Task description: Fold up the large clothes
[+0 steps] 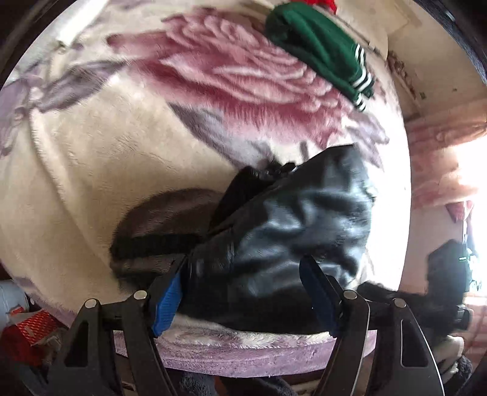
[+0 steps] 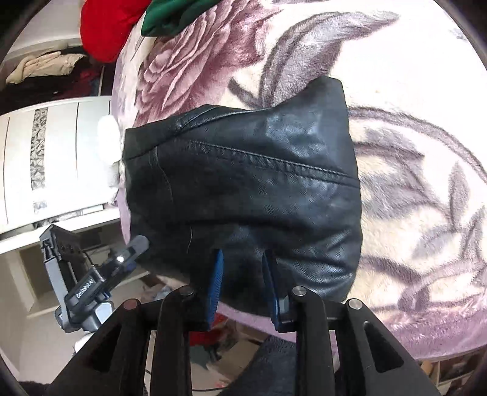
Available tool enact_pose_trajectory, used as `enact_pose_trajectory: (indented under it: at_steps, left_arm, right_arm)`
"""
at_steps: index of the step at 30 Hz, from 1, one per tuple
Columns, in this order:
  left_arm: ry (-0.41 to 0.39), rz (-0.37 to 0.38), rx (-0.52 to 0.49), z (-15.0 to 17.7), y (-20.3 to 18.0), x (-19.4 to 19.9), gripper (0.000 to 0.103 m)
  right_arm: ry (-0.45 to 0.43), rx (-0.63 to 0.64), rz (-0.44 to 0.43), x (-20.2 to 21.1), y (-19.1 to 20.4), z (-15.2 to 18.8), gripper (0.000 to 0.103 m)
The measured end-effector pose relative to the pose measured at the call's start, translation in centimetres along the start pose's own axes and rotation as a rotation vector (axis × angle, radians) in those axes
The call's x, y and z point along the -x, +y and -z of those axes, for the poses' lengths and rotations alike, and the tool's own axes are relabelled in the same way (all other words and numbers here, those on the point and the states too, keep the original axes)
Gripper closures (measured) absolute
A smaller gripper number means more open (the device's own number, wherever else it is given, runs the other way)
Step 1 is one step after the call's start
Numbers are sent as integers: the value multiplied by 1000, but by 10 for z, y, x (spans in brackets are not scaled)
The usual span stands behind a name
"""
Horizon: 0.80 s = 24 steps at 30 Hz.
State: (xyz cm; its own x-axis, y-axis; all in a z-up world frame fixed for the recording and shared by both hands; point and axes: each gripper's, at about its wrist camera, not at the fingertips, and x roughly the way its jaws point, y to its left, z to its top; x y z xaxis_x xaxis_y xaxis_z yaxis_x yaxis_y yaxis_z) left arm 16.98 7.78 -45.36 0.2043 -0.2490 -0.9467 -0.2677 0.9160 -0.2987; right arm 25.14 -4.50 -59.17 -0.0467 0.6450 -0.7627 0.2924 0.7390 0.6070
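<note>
A black leather jacket [image 2: 243,182] lies folded in a compact bundle on the floral blanket [image 2: 411,152], near the bed's front edge. In the left wrist view the jacket [image 1: 289,219] shows crumpled, with a black ribbed hem to its left. My left gripper [image 1: 243,274] is open, its blue-padded fingers spread around the jacket's near edge. My right gripper [image 2: 243,262] is open, its fingers apart at the jacket's near edge. The left gripper also shows in the right wrist view [image 2: 134,249] at the jacket's left side.
A green garment with striped cuffs [image 1: 319,51] lies at the far side of the blanket, beside a red garment [image 2: 106,27]. A white cabinet [image 2: 45,167] stands left of the bed. Clutter lies on the floor below the bed edge.
</note>
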Motion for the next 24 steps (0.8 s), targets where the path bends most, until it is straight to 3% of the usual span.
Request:
enact_pose_trajectory:
  at_steps: [4, 6, 8, 10, 12, 14, 16, 20, 24]
  left_arm:
    - [-70, -16, 35, 14, -7, 27, 32]
    - [-92, -2, 71, 23, -9, 31, 32]
    - [-95, 6, 118, 33, -12, 29, 32]
    - [-110, 53, 153, 44, -22, 29, 32]
    - [-118, 72, 145, 53, -38, 26, 32]
    - [-119, 78, 133, 55, -55, 7, 32]
    - [-91, 53, 146, 53, -62, -21, 32]
    - [16, 27, 307, 63, -31, -86, 28]
    - [5, 109, 420, 73, 4, -104, 21]
  right_arm:
    - [121, 81, 95, -62, 8, 0, 74]
    - [181, 96, 100, -65, 18, -7, 71]
    - [206, 118, 92, -43, 31, -15, 67]
    - [137, 155, 131, -2, 45, -23, 64]
    - [97, 178, 112, 26, 52, -29, 63]
    - [112, 206, 89, 33, 63, -46, 63]
    - [135, 283, 147, 17, 76, -63, 64]
    - [196, 356, 331, -43, 97, -105, 72]
    - [293, 461, 496, -104, 110, -115, 72]
